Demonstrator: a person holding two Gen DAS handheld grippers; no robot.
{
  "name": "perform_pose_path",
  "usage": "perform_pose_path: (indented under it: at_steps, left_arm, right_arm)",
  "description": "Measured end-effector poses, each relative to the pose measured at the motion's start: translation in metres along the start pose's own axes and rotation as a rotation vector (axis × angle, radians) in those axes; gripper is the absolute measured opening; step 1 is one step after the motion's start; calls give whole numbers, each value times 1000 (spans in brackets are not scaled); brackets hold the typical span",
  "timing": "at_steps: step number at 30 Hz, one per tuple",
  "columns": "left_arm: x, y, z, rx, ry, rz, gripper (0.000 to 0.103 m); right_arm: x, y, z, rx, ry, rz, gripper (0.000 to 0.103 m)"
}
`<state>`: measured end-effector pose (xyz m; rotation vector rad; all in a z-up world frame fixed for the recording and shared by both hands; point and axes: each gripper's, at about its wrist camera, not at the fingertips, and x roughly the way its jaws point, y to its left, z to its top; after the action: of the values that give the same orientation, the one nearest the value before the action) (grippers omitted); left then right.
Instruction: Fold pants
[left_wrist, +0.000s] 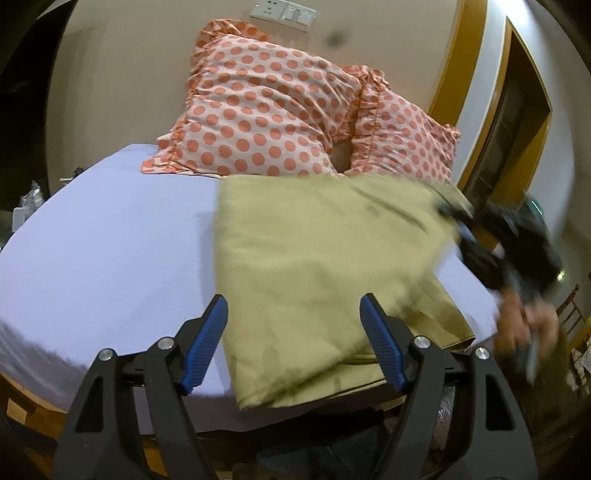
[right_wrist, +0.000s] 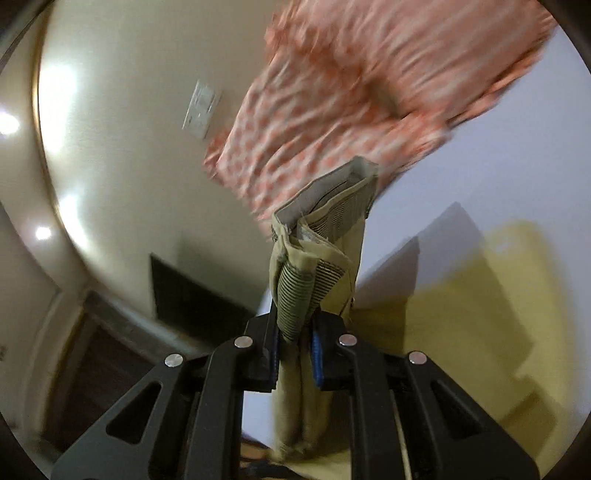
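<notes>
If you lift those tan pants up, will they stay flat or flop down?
Probably flop: the tan cotton pants lie soft and creased on the lilac bedsheet. The bunched waistband in the right gripper folds over itself, so it likely bends easily. They seem light.

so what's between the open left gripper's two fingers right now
In the left wrist view, the left gripper frames the near part of the khaki pants; the fingers don't pinch it.

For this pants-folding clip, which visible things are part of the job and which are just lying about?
Part of the job:
khaki pants
right hand-held gripper, shut on the waistband
left hand-held gripper, open

Lying about:
polka-dot pillows
white bedsheet
wall switch plate
</notes>
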<state>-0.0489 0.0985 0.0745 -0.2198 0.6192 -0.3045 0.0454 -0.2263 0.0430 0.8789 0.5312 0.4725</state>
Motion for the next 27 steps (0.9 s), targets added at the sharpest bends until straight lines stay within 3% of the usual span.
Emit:
perform_pose_path:
  at_steps: [4, 8, 10, 11, 12, 15, 19, 20, 23, 25, 27]
  left_arm:
    - [17, -9, 7, 29, 21, -26, 74]
    - [33, -10, 14, 39, 54, -42, 75]
    - [40, -4, 17, 27, 72, -35, 77]
    - [45, 1, 20, 20, 85, -36, 78]
    - [48, 5, 22, 14, 97, -32, 78]
    - [66, 16, 31, 21, 154, -15, 79]
    - [99, 32, 40, -5, 271, -44, 79]
    - [107, 35, 41, -13, 302, -58, 79]
    - [129, 39, 41, -24, 379, -51, 79]
    - [134, 37, 40, -16, 390, -48, 82]
    - [137, 33, 40, -12, 402, -65, 82]
  right_arm:
    - [-53, -44, -35, 112, -66, -159, 14]
    - [-57, -61, -51, 55, 38, -293, 28]
    - [-70, -56, -46, 15, 9, -318, 47]
    - [-76, -55, -43, 6, -16, -328, 76]
    - [-86, -54, -34, -10, -79, -335, 94]
    - [-87, -58, -6, -55, -96, -349, 94]
    - [-48, -76, 25, -74, 17, -439, 91]
    - [-36, -84, 30, -53, 54, -440, 84]
    - [-24, -89, 27, -48, 76, -413, 84]
    - [-19, -87, 23, -73, 84, -405, 82]
    - [-13, -87, 18, -72, 125, -344, 72]
